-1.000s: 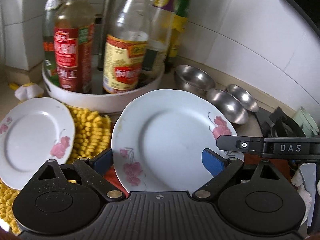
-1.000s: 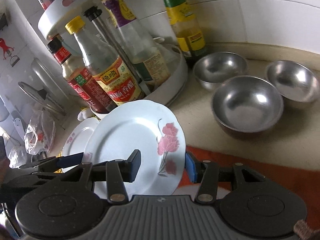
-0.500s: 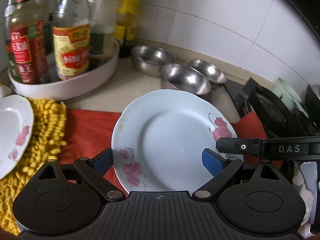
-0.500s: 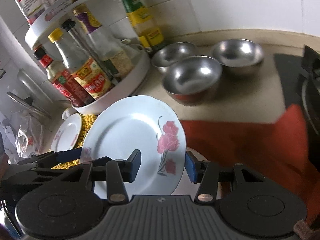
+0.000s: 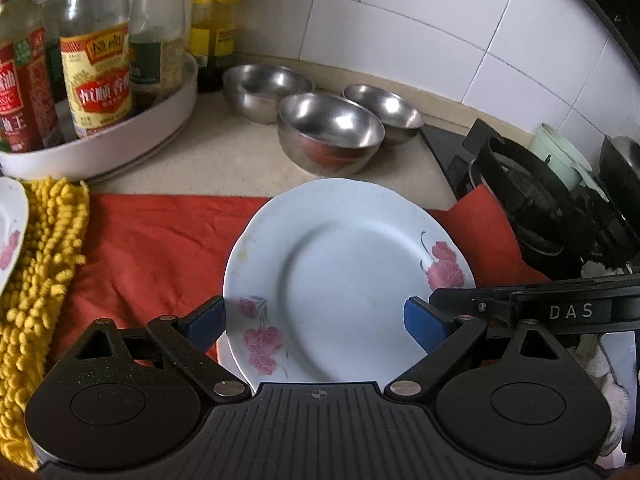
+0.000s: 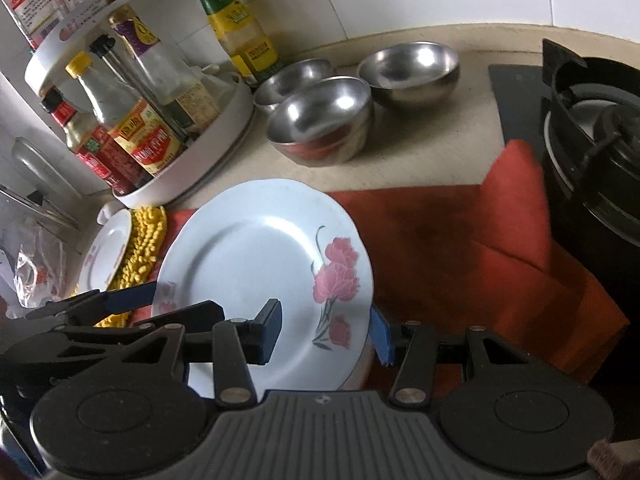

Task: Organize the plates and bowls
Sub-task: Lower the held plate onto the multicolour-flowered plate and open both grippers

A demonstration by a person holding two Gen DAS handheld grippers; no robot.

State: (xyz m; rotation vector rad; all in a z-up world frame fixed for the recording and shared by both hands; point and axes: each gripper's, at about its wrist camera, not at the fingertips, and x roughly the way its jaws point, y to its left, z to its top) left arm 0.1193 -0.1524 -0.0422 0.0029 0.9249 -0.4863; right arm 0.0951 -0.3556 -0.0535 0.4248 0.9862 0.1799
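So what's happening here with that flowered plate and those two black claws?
A person is tidying dishes with a claw in each hand. Both the left claw and right claw flank one flowered plate over a red cloth; whether they pinch it is unclear. Three steel bowls sit behind, and a second plate lies off to the left.

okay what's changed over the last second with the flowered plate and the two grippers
The flowered plate, held between the left hand-held gripper and the right hand-held gripper, was carried rightward, away from the bottle rack and yellow mat, and now sits over the red cloth near the stove. Neither grip changed. The steel bowls and the second plate stayed put.
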